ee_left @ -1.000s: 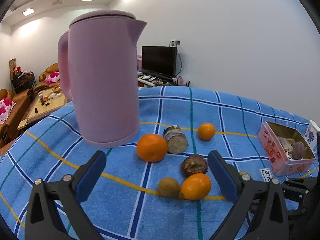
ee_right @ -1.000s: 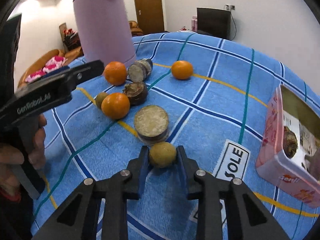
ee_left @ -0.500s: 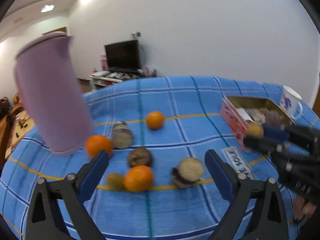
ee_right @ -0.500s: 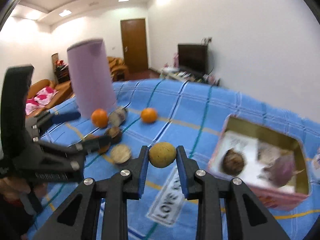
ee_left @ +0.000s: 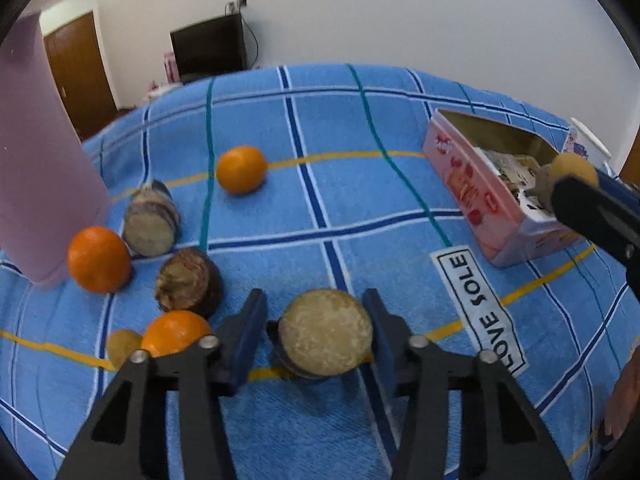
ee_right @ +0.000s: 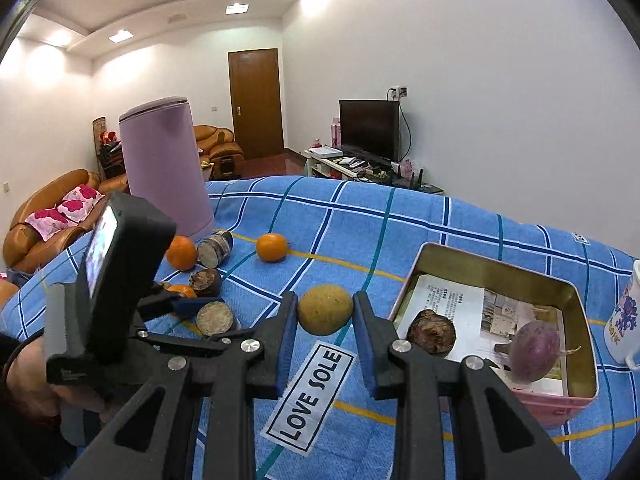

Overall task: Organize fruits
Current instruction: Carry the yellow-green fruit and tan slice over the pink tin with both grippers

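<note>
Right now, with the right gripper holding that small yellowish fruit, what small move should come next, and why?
Probably carry the right gripper a little further right, over the pink tin. It is shut on the yellowish fruit, held beside the tin's near wall, not above the opening.

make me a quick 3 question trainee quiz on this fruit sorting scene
1. True or false: the right gripper holds a yellow-brown fruit.
2. How many oranges lie on the blue cloth? A) two B) three C) five
3. Fill in: the pink tin already holds a dark brown fruit and a ____ one.

Key: 1 true; 2 B; 3 purple
</note>
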`<action>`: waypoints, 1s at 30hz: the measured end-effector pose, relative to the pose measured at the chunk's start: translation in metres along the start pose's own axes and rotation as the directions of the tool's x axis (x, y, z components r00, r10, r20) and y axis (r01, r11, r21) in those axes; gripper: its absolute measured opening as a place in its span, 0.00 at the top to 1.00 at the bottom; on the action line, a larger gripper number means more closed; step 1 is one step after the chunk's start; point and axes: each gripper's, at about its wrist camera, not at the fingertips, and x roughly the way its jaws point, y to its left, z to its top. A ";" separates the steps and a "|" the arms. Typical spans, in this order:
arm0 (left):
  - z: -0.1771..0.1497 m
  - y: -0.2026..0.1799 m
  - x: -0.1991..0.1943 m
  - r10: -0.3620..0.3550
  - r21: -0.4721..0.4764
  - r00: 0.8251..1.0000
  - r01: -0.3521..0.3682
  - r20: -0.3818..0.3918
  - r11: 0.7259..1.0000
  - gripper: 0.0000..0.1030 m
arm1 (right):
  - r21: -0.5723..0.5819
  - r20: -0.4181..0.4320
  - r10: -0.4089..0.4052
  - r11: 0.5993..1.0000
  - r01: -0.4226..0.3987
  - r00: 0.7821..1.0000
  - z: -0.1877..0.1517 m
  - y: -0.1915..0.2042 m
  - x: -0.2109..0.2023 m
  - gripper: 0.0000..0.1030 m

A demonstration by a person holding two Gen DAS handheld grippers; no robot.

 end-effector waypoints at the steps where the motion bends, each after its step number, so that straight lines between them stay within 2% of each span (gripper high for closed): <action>1: -0.001 0.002 -0.001 -0.006 -0.005 1.000 0.006 0.003 1.000 0.57 | 0.004 -0.003 0.002 1.000 -0.002 1.000 0.000 0.000 0.001 0.71; 5: -0.002 -0.001 -0.002 0.003 0.005 1.000 -0.003 0.006 1.000 0.57 | 0.019 -0.010 0.007 1.000 -0.007 1.000 -0.001 -0.004 0.005 0.71; 8: -0.001 -0.006 -0.006 0.050 0.024 0.998 -0.050 0.023 0.998 0.57 | 0.022 -0.008 0.004 1.000 -0.004 1.000 -0.001 -0.005 0.005 0.71; 11: -0.002 -0.011 -0.017 0.096 0.030 0.993 -0.098 0.072 0.995 0.57 | 0.024 0.006 0.003 1.000 -0.003 1.000 0.000 -0.006 0.002 0.71; 22: 0.010 -0.040 -0.049 0.063 -0.007 0.977 -0.063 0.203 0.998 0.57 | 0.028 0.083 -0.016 1.000 0.014 0.996 0.000 -0.027 -0.020 0.71; 30: 0.020 -0.071 -0.062 -0.023 0.020 0.958 0.018 0.287 1.000 0.57 | 0.070 0.103 -0.089 0.994 0.082 0.991 -0.005 -0.069 -0.037 0.71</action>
